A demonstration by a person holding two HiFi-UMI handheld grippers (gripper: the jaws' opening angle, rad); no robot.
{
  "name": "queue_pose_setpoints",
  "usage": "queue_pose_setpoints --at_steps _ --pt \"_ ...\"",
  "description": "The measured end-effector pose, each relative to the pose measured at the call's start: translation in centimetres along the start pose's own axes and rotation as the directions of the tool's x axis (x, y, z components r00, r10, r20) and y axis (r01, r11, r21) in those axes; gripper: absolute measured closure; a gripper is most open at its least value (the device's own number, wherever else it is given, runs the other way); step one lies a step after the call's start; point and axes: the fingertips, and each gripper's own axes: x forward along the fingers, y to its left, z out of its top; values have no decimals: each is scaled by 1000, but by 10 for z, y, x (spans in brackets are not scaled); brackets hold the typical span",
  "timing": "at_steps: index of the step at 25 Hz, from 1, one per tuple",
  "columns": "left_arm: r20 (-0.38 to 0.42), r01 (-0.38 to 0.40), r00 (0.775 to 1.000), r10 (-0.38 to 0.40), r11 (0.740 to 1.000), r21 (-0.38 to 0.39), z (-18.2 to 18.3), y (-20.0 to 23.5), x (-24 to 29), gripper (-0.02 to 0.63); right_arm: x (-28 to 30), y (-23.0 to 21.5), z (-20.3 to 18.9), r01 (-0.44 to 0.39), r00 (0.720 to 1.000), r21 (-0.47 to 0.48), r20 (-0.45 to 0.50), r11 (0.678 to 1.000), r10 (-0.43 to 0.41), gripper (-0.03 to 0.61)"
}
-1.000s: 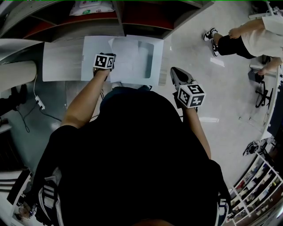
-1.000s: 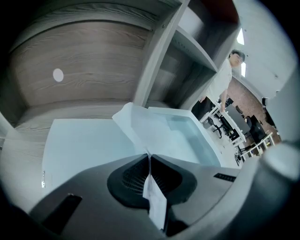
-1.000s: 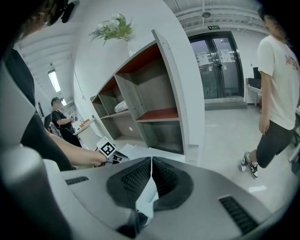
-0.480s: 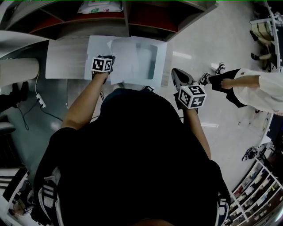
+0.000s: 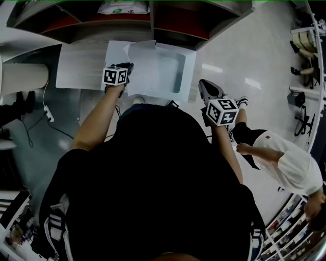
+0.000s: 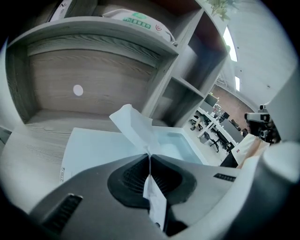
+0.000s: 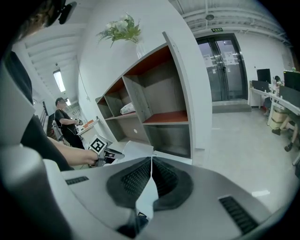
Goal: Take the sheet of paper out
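Observation:
A white sheet of paper (image 5: 143, 61) stands partly lifted out of a flat white box with a see-through window (image 5: 175, 69). My left gripper (image 5: 129, 67) is shut on the sheet's near edge. In the left gripper view the paper (image 6: 133, 126) rises from between the closed pads of that gripper (image 6: 149, 157), above the box (image 6: 93, 147). My right gripper (image 5: 202, 82) hangs to the right of the box, over the floor, with its jaws together and touching nothing. The right gripper view shows its own closed jaws (image 7: 151, 161) and, beyond them, the lifted sheet (image 7: 135, 150).
The box lies on a grey wooden surface (image 5: 76, 69) in front of a shelf unit with red-lined compartments (image 5: 173, 20). A packet (image 5: 122, 7) lies on a shelf. A person (image 5: 285, 163) walks across the floor at right. A cable (image 5: 48, 116) runs along the floor at left.
My left gripper has lifted with the sheet, which stands higher out of the box. The person at right has walked down the view. My right gripper has stayed in place.

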Motion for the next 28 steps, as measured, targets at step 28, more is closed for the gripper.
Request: queue_pose_setpoints --at_steps 28 --pt "209 22 977 -31 999 49 47 -17 -108 581 15 26 13 -61 998 -38 8 997 61 565"
